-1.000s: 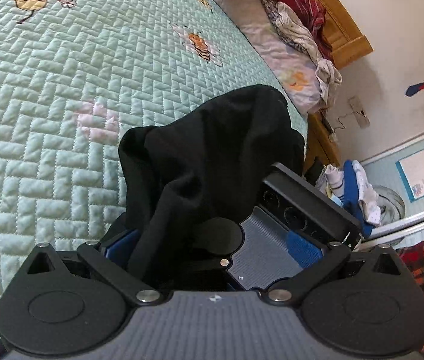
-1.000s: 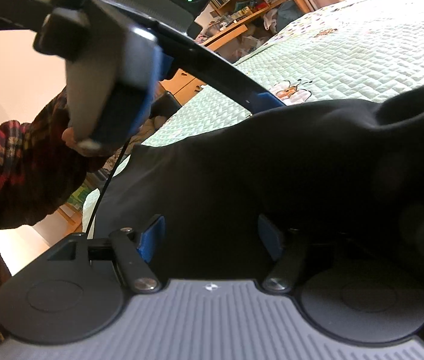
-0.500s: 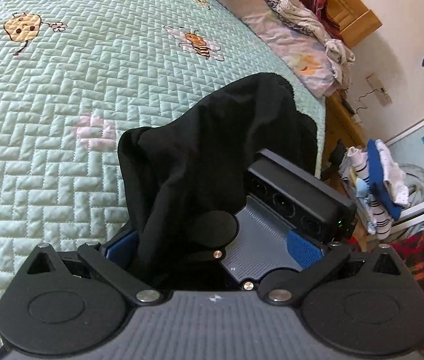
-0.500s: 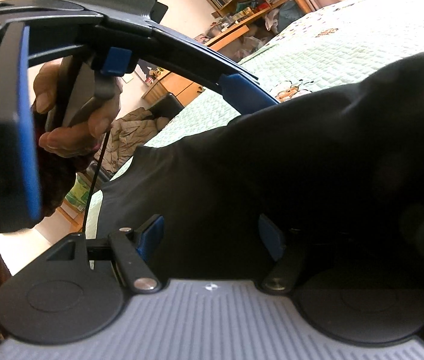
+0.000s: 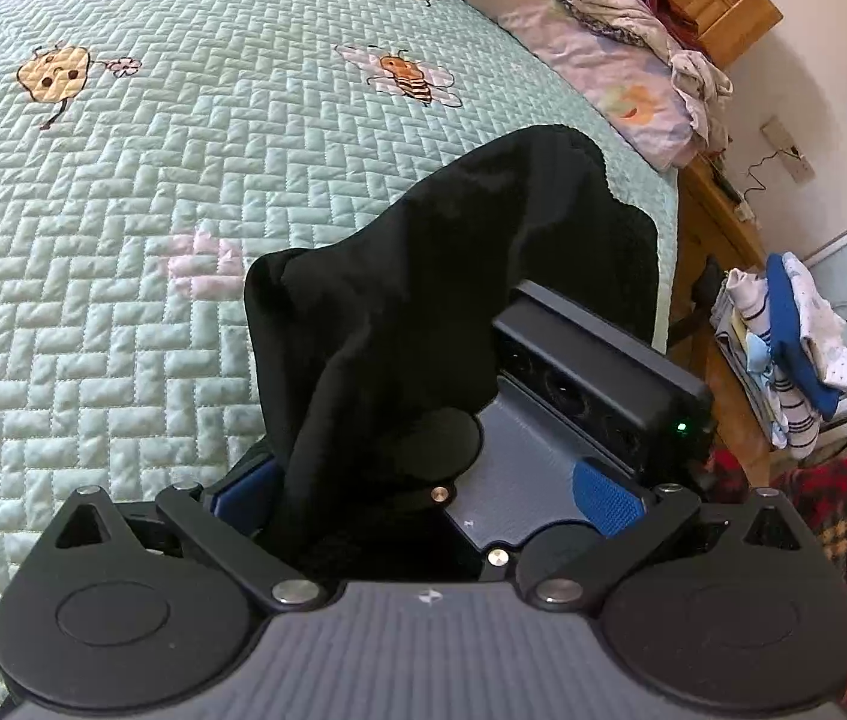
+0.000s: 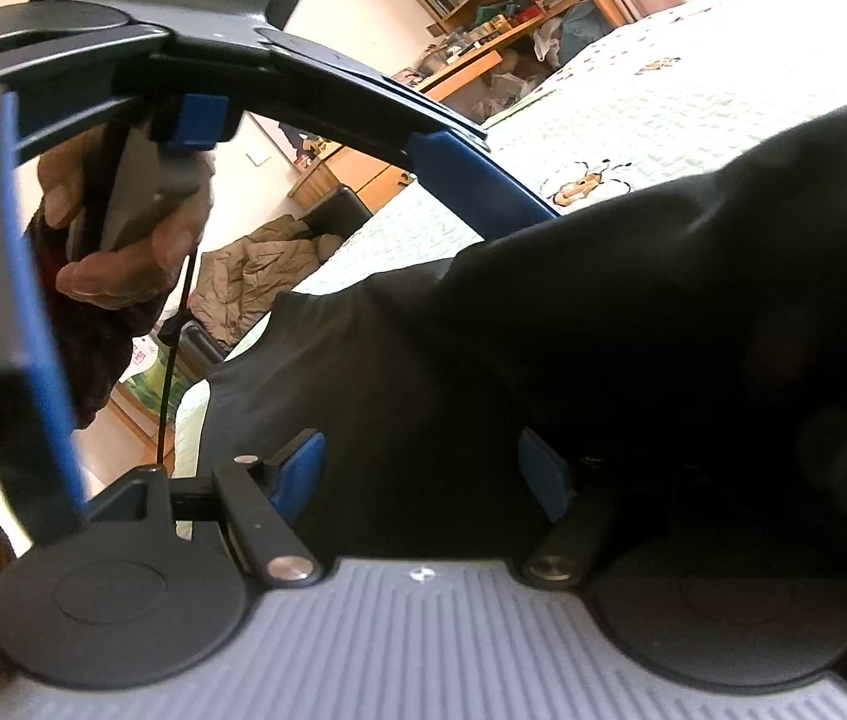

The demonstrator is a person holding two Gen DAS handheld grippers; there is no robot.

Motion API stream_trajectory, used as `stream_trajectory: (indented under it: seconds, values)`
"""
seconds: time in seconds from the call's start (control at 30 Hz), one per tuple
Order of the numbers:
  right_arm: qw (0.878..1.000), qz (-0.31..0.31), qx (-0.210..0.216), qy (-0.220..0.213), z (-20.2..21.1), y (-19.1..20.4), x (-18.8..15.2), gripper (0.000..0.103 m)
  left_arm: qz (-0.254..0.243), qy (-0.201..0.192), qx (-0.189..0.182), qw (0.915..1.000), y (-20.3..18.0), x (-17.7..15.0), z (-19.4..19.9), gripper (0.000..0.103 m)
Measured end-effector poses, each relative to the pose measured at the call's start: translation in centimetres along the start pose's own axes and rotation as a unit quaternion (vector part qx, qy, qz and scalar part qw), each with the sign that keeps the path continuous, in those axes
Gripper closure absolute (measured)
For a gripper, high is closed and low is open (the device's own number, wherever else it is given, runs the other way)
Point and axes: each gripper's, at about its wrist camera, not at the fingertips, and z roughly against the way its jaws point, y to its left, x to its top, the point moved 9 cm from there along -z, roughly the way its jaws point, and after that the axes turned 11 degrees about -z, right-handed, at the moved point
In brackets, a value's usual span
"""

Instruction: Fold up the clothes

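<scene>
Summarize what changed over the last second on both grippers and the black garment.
The left gripper swung in closer to the right gripper; from the left wrist view, more of the green quilt shows beyond the cloth. Nothing was grabbed or released. The black garment stays draped over both grippers, hiding how either pair of fingers stands, and lifted above the bed.

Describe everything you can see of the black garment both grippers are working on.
The black garment is plain, soft, matte fabric with no visible print, bunched and draped in loose folds, not flat. In the left wrist view it rises between the left gripper fingers and covers part of the right gripper. In the right wrist view it fills the gap between the blue finger pads, a curved hem edge showing. The pale green quilted bedspread lies behind it.
</scene>
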Motion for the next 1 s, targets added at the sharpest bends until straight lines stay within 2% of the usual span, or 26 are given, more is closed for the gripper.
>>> stream_trajectory:
  seconds: [0.1, 0.27, 0.43, 0.63, 0.73, 0.8, 0.87, 0.93, 1.0]
  values:
    - [1.0, 0.002, 0.002, 0.002, -0.1, 0.1, 0.1, 0.027, 0.009, 0.003, 0.009, 0.9999, 0.1, 0.0, 0.1, 0.001]
    - [1.0, 0.005, 0.002, 0.002, -0.2, 0.4, 0.1, 0.026, -0.008, 0.008, 0.019, 0.9998, -0.9, 0.6, 0.5, 0.001]
    - [1.0, 0.006, 0.002, 0.002, -0.3, 0.4, 0.2, 0.026, 0.022, 0.021, 0.009, 0.9995, 1.2, 1.0, -0.6, 0.001]
    - [1.0, 0.004, 0.004, 0.002, -0.5, 0.5, 0.4, 0.025, 0.042, 0.056, 0.028, 0.9972, 4.2, 0.7, -2.1, 0.001]
    - [1.0, 0.003, 0.006, 0.004, -0.7, 0.5, 0.5, 0.024, 0.064, 0.062, -0.023, 0.9958, 4.8, 0.6, -3.1, 0.001]
    - [1.0, 0.002, 0.007, 0.004, -0.7, 0.5, 0.5, 0.024, 0.093, 0.06, -0.067, 0.9916, 5.5, 0.9, -4.6, 0.001]
    - [1.0, 0.002, 0.007, 0.002, -0.8, 0.6, 0.6, 0.024, 0.128, 0.05, -0.123, 0.9827, 6.0, 1.5, -6.2, 0.001]
    - [1.0, -0.014, 0.016, -0.009, -0.4, 0.3, 1.0, 0.024, 0.163, 0.039, -0.183, 0.9688, 6.5, 2.1, -7.8, 0.0]
    - [0.998, -0.048, 0.027, -0.025, 0.1, -0.6, 1.6, 0.025, 0.187, 0.023, -0.214, 0.9584, 7.0, 2.2, -9.0, 0.001]
